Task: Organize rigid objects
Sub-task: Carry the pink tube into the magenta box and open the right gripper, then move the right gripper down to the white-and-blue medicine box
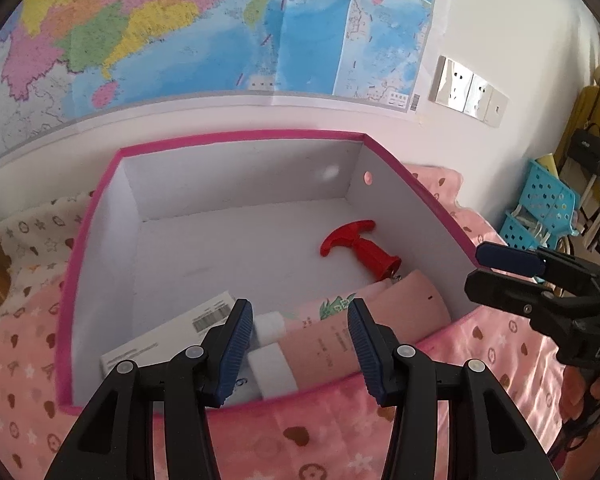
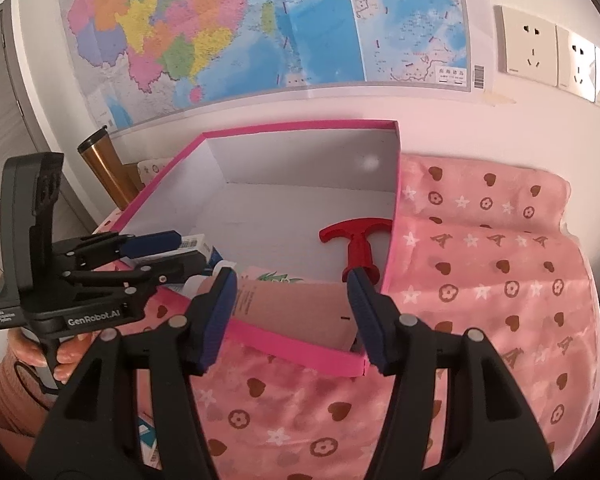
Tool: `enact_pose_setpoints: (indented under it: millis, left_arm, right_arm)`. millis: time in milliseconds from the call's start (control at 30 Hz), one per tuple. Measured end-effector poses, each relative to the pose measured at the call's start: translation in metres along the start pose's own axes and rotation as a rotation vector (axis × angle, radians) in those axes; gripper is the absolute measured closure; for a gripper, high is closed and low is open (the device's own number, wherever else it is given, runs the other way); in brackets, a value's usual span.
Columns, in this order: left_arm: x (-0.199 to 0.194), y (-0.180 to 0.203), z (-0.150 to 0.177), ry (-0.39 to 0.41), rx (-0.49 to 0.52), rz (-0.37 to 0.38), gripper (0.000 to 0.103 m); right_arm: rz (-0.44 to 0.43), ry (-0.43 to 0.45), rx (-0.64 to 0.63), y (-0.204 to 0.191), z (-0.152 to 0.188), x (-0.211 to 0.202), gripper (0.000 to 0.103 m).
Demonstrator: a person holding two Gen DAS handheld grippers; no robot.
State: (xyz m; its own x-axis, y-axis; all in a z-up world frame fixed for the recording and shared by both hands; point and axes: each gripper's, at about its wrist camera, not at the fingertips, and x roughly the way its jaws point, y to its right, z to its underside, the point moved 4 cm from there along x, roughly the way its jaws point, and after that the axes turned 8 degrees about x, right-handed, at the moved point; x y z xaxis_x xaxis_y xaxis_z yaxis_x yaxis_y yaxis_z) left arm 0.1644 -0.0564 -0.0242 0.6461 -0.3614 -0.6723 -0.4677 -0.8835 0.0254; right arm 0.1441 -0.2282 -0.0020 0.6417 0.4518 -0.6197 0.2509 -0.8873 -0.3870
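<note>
A pink box (image 1: 236, 136) with a white inside stands on a pink patterned cloth. It shows in the right wrist view too (image 2: 300, 126). Inside lie a red T-handled tool (image 1: 360, 248) (image 2: 356, 240), pink tubes with white caps (image 1: 340, 336) (image 2: 300, 308) and a white carton with a barcode (image 1: 172, 336) (image 2: 192, 244). My left gripper (image 1: 300, 344) is open and empty over the box's near wall. My right gripper (image 2: 292, 312) is open and empty above the box's near corner. Each gripper shows in the other's view, the left one (image 2: 160, 252) and the right one (image 1: 512, 272).
A pink cloth (image 2: 480, 280) with hearts and stars covers the surface. A map (image 1: 180, 28) and wall sockets (image 2: 528, 44) are on the wall behind. Blue perforated baskets (image 1: 540, 208) stand at the right. A brown metal cup (image 2: 100, 160) stands at the left.
</note>
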Motion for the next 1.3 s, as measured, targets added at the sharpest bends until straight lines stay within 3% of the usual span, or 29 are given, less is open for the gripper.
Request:
enact_pose_setpoints:
  millis: [200, 333, 400, 800, 1100, 1300]
  left_arm:
    - [-0.036, 0.001, 0.015, 0.08, 0.018, 0.003, 0.04]
    - [-0.067, 0.0, 0.034, 0.132, 0.026, -0.013, 0.026]
    - [-0.077, -0.002, 0.047, 0.135, 0.024, -0.015, 0.026]
    - [-0.083, -0.011, 0.131, -0.024, -0.067, -0.03, 0.026]
    - [-0.099, -0.001, 0.171, -0.081, -0.106, 0.064, 0.026]
    - [-0.099, 0.005, 0.187, -0.12, -0.114, 0.093, 0.033]
  right_arm:
    - [-0.062, 0.013, -0.004, -0.008, 0.015, -0.018, 0.043]
    - [-0.125, 0.001, -0.014, -0.018, 0.03, -0.029, 0.043]
    - [-0.157, -0.016, -0.02, -0.024, 0.042, -0.033, 0.043]
    - [-0.232, -0.181, 0.004, -0.039, 0.109, -0.015, 0.043]
    - [-0.285, -0.295, -0.012, -0.062, 0.15, 0.001, 0.043]
    - [-0.319, -0.352, -0.019, -0.078, 0.166, 0.011, 0.043]
